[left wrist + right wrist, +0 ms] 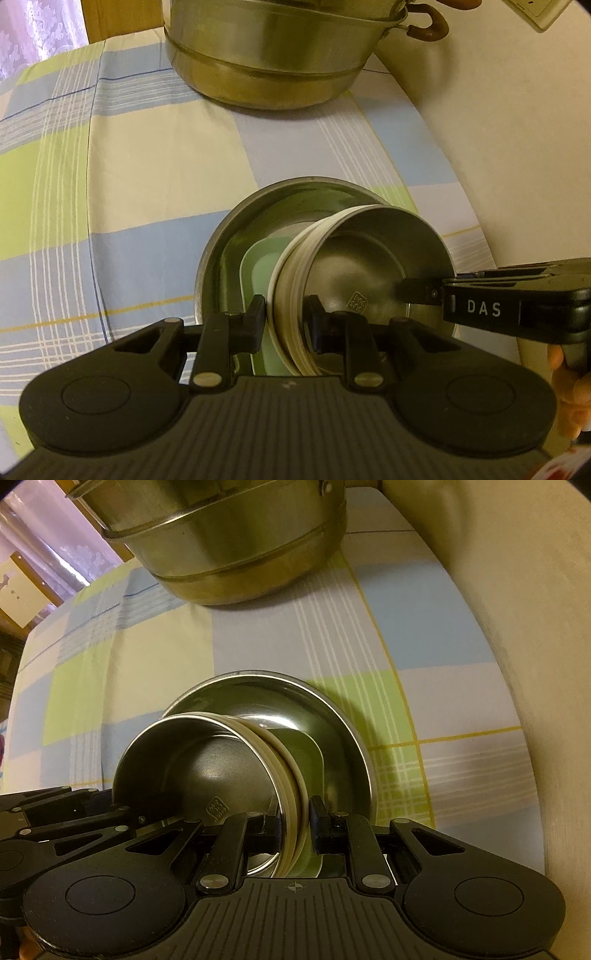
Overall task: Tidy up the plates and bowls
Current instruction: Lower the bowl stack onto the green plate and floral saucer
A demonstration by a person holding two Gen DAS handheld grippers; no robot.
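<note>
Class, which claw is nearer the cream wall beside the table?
Right. The right claw grips the steel bowl's wall-side rim; the left claw grips its rim farther from the cream wall.

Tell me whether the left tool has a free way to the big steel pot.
Probably not yet: the left tool is shut on the small steel bowl's rim. The checked cloth towards the big steel pot looks unobstructed.

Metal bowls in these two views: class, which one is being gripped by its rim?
The small bowl, tilted with both grippers, left and right, clamped on its cream-banded rim. The wide bowl lies on the cloth beneath it.
</note>
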